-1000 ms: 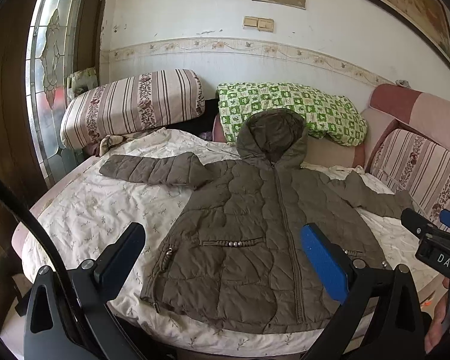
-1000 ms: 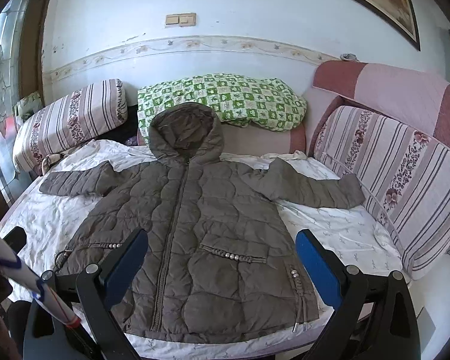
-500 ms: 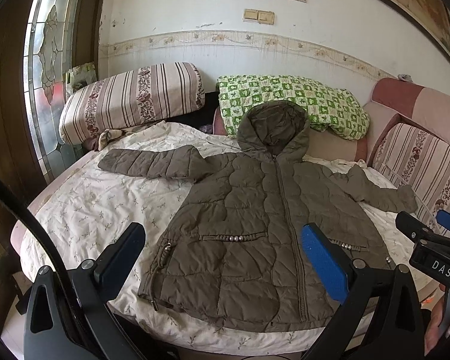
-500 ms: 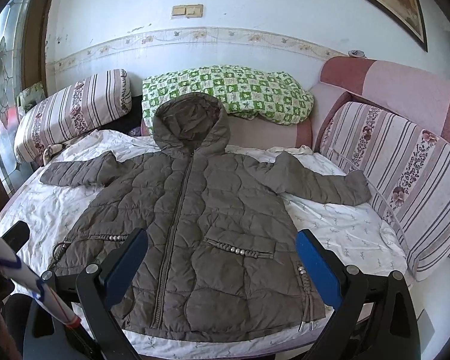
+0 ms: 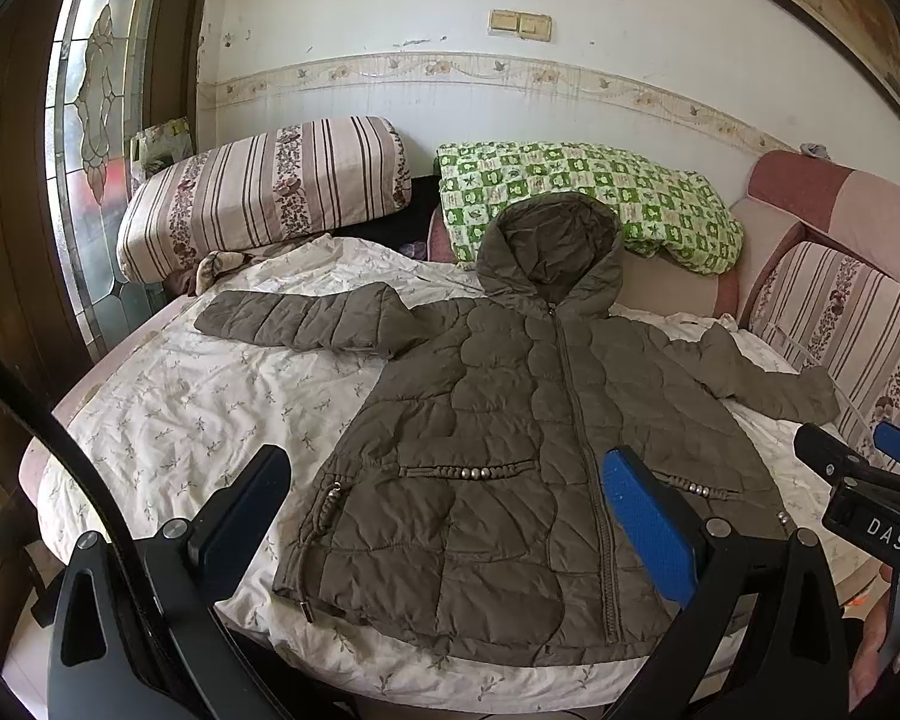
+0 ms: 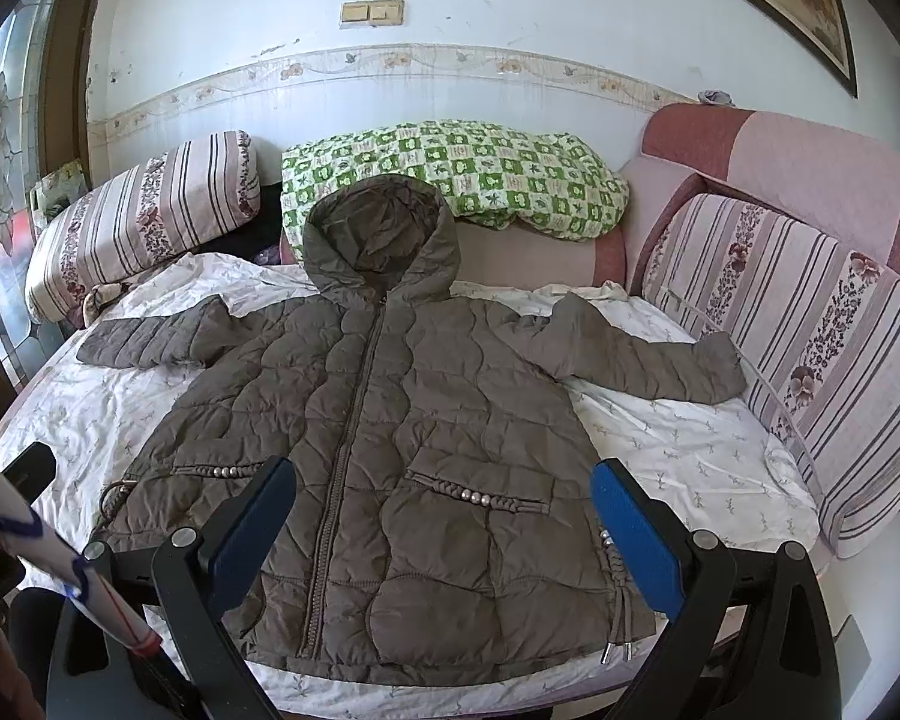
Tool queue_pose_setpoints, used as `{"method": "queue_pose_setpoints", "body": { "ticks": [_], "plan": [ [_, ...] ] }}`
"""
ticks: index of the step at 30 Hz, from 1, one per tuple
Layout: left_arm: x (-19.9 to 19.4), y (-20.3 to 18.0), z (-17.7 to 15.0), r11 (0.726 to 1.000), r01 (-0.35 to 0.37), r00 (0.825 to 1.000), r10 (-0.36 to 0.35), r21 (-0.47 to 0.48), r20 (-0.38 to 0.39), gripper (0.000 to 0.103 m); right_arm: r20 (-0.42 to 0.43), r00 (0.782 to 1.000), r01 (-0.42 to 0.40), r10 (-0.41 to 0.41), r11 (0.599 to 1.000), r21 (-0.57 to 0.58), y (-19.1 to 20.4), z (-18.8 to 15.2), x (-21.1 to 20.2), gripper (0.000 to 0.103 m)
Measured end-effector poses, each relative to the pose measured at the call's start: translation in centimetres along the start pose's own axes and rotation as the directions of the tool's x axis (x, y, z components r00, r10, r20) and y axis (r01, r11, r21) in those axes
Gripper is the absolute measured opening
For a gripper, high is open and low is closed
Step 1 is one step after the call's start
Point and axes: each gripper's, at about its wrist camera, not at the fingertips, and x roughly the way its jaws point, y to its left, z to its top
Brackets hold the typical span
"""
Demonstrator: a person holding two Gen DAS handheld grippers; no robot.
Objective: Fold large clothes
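Note:
An olive-brown quilted hooded jacket (image 5: 510, 420) lies flat, front up and zipped, on a bed with a white floral sheet (image 5: 198, 408). Both sleeves are spread out sideways and the hood rests toward the pillows. It also shows in the right wrist view (image 6: 378, 432). My left gripper (image 5: 444, 510) is open and empty, held above the jacket's lower hem on the left side. My right gripper (image 6: 444, 516) is open and empty, above the lower hem. The right gripper also shows at the right edge of the left wrist view (image 5: 858, 468).
A striped pillow (image 5: 264, 192) and a green checked quilt (image 5: 588, 192) lie at the head of the bed. A striped pink sofa back (image 6: 810, 312) runs along the right side. A stained-glass window (image 5: 90, 120) is at the left.
Both grippers have moved slightly forward and lower toward the jacket, which now sits a little lower and larger in both views. Both grippers stay open.

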Motion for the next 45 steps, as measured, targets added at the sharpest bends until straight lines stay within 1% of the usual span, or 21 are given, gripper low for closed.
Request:
{"method": "queue_pose_setpoints", "body": {
  "ticks": [3, 6, 9, 12, 15, 17, 18, 19, 20, 23, 24, 26, 27, 28, 31, 35, 38, 41, 42, 44, 45],
  "plan": [
    [0.9, 0.0, -0.1, 1.0, -0.012, 1.0, 0.012, 0.012, -0.017, 0.103, -0.012, 1.0, 0.004, -0.004, 1.0, 0.004, -0.2, -0.1, 0.7, 0.101],
    [1.9, -0.4, -0.2, 0.998, -0.043, 0.998, 0.045, 0.053, -0.036, 0.103, -0.024, 1.0, 0.009, -0.009, 1.0, 0.005, -0.4, -0.1, 1.7, 0.101],
    [3.5, -1.1, 0.4, 0.995, -0.044, 0.997, 0.049, 0.09, -0.053, 0.103, -0.038, 0.999, -0.003, 0.003, 1.0, 0.013, -1.2, 0.2, 2.9, 0.101],
    [5.5, -1.5, 2.3, 0.995, -0.029, 0.999, 0.033, 0.097, -0.043, 0.103, -0.083, 0.995, -0.052, 0.062, 0.992, 0.115, -5.1, 1.5, 5.3, 0.1],
    [8.3, -1.4, 4.8, 0.994, -0.05, 0.999, 0.051, 0.095, -0.009, 0.103, -0.098, 0.994, -0.028, 0.051, 0.975, 0.22, -10.8, 3.0, 8.0, 0.097],
    [10.9, -1.4, 6.5, 0.993, -0.069, 0.998, 0.069, 0.095, 0.001, 0.103, -0.097, 0.994, -0.012, 0.042, 0.955, 0.296, -15.2, 3.8, 10.0, 0.095],
    [12.2, -1.4, 7.1, 0.994, -0.058, 0.998, 0.058, 0.091, 0.004, 0.103, -0.108, 0.994, 0.021, 0.016, 0.943, 0.332, -18.0, 4.1, 11.4, 0.09],
    [13.9, -1.5, 7.7, 0.996, -0.037, 0.999, 0.037, 0.087, 0.001, 0.103, -0.125, 0.992, 0.045, 0.001, 0.93, 0.364, -20.4, 4.4, 12.7, 0.082],
    [15.5, -1.7, 8.1, 0.994, -0.044, 0.999, 0.045, 0.098, -0.008, 0.103, -0.134, 0.991, 0.058, -0.005, 0.916, 0.397, -22.5, 4.5, 13.8, 0.079],
    [19.3, -1.8, 7.7, 0.994, -0.04, 0.999, 0.043, 0.104, -0.03, 0.103, -0.17, 0.983, 0.142, -0.061, 0.843, 0.518, -30.1, 4.4, 17.5, 0.072],
    [20.3, -1.6, 7.1, 0.992, -0.067, 0.997, 0.07, 0.109, -0.022, 0.103, -0.173, 0.981, 0.167, -0.086, 0.827, 0.537, -31.7, 4.5, 18.2, 0.072],
    [21.4, -1.5, 5.9, 0.992, -0.068, 0.997, 0.072, 0.108, -0.034, 0.103, -0.177, 0.978, 0.197, -0.114, 0.792, 0.578, -34.9, 4.5, 20.0, 0.069],
    [21.8, -1.4, 5.5, 0.992, -0.065, 0.996, 0.071, 0.113, -0.052, 0.103, -0.192, 0.974, 0.214, -0.119, 0.76, 0.614, -36.6, 4.2, 21.2, 0.064],
    [22.1, -1.4, 5.3, 0.992, -0.059, 0.996, 0.067, 0.116, -0.066, 0.103, -0.188, 0.976, 0.208, -0.112, 0.742, 0.638, -37.7, 4.0, 22.1, 0.061],
    [22.1, -1.1, 5.0, 0.993, -0.052, 0.996, 0.059, 0.106, -0.061, 0.103, -0.223, 0.962, 0.265, -0.156, 0.717, 0.645, -40.0, 3.7, 25.4, 0.057],
    [22.3, -0.6, 4.9, 0.997, -0.028, 0.997, 0.033, 0.075, -0.071, 0.103, -0.249, 0.944, 0.328, -0.215, 0.656, 0.679, -42.6, 2.8, 28.3, 0.056],
    [22.5, -0.4, 4.9, 0.997, -0.021, 0.997, 0.026, 0.068, -0.072, 0.103, -0.273, 0.926, 0.378, -0.262, 0.644, 0.665, -44.1, 2.1, 30.2, 0.056],
    [22.9, -0.1, 5.1, 0.999, -0.012, 0.997, 0.016, 0.053, -0.075, 0.103, -0.294, 0.917, 0.399, -0.27, 0.631, 0.665, -45.5, 1.6, 32.1, 0.056],
    [23.0, 0.0, 5.2, 0.999, -0.012, 0.997, 0.016, 0.05, -0.072, 0.103, -0.292, 0.917, 0.4, -0.272, 0.636, 0.661, -45.7, 1.3, 32.4, 0.056],
    [23.3, 0.2, 5.3, 0.999, -0.02, 0.997, 0.023, 0.041, -0.068, 0.103, -0.3, 0.905, 0.426, -0.302, 0.648, 0.631, -46.1, 1.5, 33.4, 0.056],
    [23.4, 0.2, 5.3, 0.999, -0.022, 0.998, 0.025, 0.035, -0.066, 0.103, -0.298, 0.904, 0.428, -0.306, 0.648, 0.63, -46.3, 1.5, 33.8, 0.056]
  ]
}}
